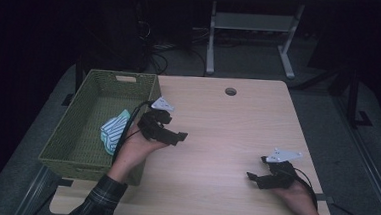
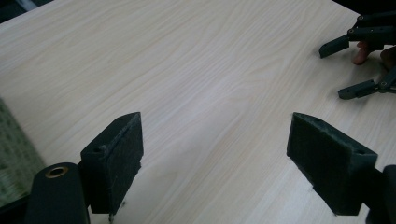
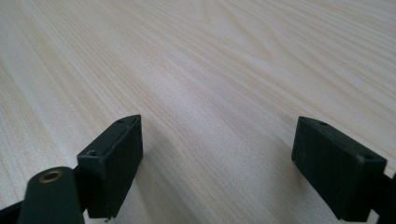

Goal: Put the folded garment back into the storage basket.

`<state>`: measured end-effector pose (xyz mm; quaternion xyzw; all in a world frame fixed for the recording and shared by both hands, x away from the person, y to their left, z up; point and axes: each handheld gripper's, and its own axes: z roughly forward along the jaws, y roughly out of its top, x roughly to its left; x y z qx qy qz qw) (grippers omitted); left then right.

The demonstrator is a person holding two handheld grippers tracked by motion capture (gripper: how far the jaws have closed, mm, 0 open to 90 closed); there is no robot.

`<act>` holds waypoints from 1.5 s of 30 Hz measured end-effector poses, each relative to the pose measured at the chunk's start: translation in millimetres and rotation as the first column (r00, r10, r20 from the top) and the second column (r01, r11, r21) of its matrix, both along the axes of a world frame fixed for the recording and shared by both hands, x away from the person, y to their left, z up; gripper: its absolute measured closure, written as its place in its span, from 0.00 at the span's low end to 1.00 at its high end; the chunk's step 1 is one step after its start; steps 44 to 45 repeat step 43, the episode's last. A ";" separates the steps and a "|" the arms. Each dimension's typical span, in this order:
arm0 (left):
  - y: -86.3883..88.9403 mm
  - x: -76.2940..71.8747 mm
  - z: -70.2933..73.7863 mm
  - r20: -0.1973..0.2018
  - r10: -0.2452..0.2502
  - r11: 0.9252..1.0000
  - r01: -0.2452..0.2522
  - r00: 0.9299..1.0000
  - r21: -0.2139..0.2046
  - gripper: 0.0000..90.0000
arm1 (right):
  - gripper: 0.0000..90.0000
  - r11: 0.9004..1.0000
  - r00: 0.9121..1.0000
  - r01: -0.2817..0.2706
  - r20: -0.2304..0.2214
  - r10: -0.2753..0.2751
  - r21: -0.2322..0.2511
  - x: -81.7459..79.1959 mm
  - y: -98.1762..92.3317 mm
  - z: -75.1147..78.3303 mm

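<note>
My left gripper hovers over the light wooden table, just right of a green woven basket. Its jaws point right and stand open with nothing between them. In the left gripper view the two black pads frame bare wood around the left gripper. My right gripper rests near the table's front right with its jaws pointing left, also open and empty. The right gripper has only wood grain between its jaws in its own view. A striped teal and white cloth lies inside the basket.
The basket occupies the table's left edge, and its weave is at the left of the left gripper view. A round cable hole sits near the far edge. The right gripper appears far off in that view. Desk legs and cables stand behind.
</note>
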<state>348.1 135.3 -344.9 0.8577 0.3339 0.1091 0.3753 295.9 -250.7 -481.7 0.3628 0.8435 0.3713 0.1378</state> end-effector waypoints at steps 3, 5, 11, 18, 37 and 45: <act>-7.6 -2.0 -8.7 0.002 -0.005 1.000 0.005 1.000 -0.007 0.20 | 0.18 1.000 1.000 0.000 0.000 0.000 0.000 0.0 0.0 0.0; -12.3 -3.5 -15.0 0.010 -0.009 1.000 0.009 1.000 -0.002 0.20 | 0.18 1.000 1.000 0.000 0.000 0.000 0.000 0.0 0.0 0.0; -26.0 -7.6 -38.6 -0.001 -0.024 1.000 0.024 1.000 0.010 0.20 | 0.18 1.000 1.000 0.000 0.000 0.000 0.000 0.0 0.0 0.0; -40.1 -10.8 -64.2 -0.021 -0.046 0.998 0.047 0.999 0.051 0.20 | 0.18 1.000 1.000 0.000 -0.001 0.000 0.000 0.0 0.0 0.0; -57.0 -15.1 -117.3 -0.080 -0.057 0.980 0.071 0.995 0.186 0.19 | 0.18 1.000 1.000 -0.003 -0.001 0.003 -0.001 0.0 0.0 0.0; -54.7 -16.9 -118.8 -0.065 -0.063 0.982 0.073 0.996 0.172 0.18 | 0.18 1.000 1.000 -0.003 -0.002 0.003 -0.001 -0.1 0.1 0.0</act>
